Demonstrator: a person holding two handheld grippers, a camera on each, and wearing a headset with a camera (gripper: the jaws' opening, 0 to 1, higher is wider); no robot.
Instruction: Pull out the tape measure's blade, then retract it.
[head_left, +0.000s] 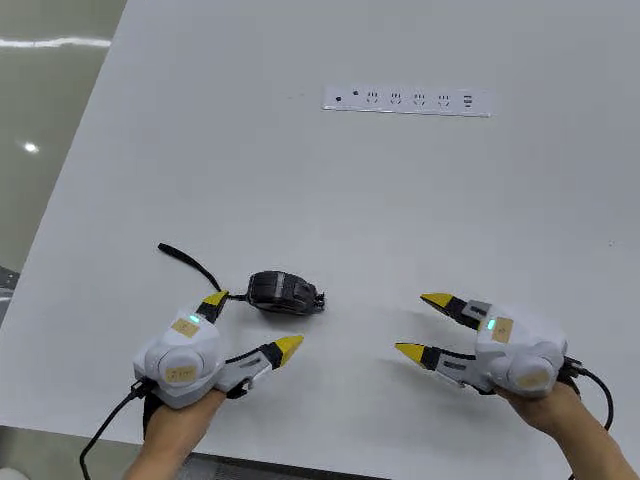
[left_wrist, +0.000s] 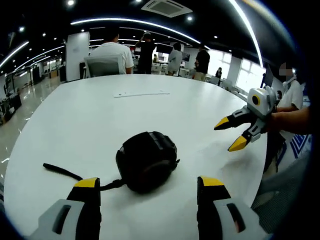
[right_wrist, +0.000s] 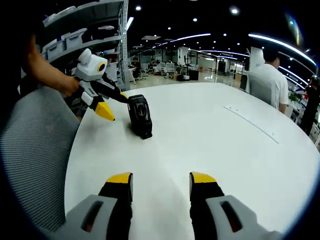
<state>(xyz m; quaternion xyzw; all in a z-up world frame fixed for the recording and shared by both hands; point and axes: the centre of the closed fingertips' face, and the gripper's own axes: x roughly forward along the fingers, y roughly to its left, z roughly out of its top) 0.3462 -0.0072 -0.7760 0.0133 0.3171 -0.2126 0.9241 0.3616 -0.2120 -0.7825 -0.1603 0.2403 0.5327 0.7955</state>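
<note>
Head view: the black tape measure (head_left: 283, 292) lies on the white table (head_left: 300, 180) with its blade wound in and its strap (head_left: 188, 260) trailing toward 10 o'clock. The left gripper (head_left: 251, 322) is just at its 7 o'clock with jaws spread wide, one tip beside the case but not gripping it. The right gripper (head_left: 422, 325) is well apart at the tape's 4 o'clock, its jaws also wide and holding nothing. A power strip (head_left: 406, 100) lies far off toward 12 o'clock.
</note>
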